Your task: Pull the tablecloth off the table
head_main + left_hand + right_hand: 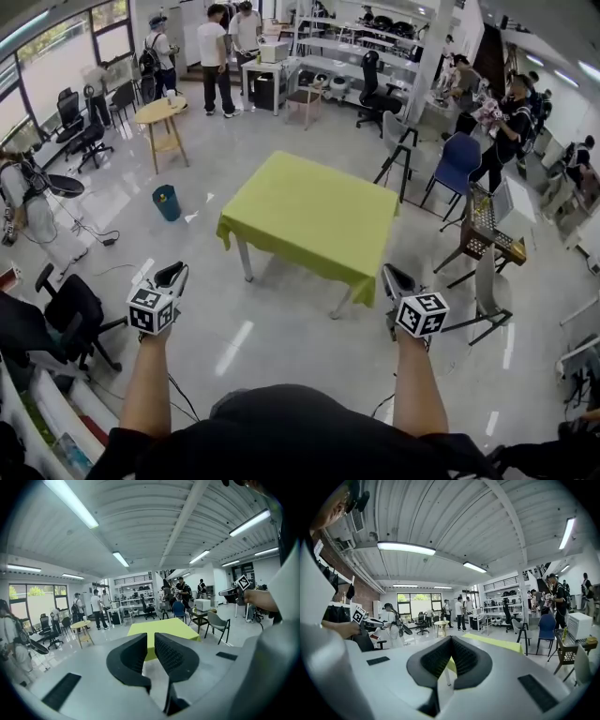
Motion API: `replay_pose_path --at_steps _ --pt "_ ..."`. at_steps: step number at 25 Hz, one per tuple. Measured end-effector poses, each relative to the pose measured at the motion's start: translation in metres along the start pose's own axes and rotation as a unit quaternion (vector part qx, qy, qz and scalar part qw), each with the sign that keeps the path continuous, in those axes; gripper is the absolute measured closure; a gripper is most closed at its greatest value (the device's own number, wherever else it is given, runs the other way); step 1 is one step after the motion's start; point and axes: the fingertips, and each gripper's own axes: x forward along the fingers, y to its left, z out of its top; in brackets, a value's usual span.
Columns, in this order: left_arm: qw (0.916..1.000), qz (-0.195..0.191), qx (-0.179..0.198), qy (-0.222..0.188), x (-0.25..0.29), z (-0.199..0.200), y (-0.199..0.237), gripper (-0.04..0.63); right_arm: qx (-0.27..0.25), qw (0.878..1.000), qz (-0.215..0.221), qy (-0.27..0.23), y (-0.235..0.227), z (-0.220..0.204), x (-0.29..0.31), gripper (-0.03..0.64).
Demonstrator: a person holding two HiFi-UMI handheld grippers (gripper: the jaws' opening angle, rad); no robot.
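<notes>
Our left hand-held gripper [173, 275], white plastic with ribbed black pads, holds its jaws a narrow slit apart with nothing between them. It is well short of the counter's near edge. The yellow-green fabric tablecloth [309, 220] lies smooth and bare over the whole square counter [246, 258] and hangs past every edge above thin white legs. We judge the tablecloth to be light, soft and limp, likely to slide easily and bunch when tugged. The hanging hem at the two near corners looks like the best place to pinch it. Our right hand-held gripper [394, 277] has its jaws pressed together, empty.
</notes>
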Motion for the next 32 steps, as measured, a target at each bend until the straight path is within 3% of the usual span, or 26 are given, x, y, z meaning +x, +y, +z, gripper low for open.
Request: replay_pose_path --at_steps 10,23,32 --pt "0.9998 -0.016 -0.012 0.001 0.038 -0.008 0.048 0.541 0.010 1.000 0.007 -0.001 0.017 0.005 0.069 0.603" --pt "0.9984 -0.056 -0.007 0.004 0.133 0.010 0.192 0.541 0.010 0.999 -0.038 0.019 0.043 0.021 0.217 0.603" --pt "0.9960 -0.089 -0.002 0.001 0.187 0.022 0.244 0.541 0.018 0.998 -0.057 0.017 0.051 0.033 0.271 0.603"
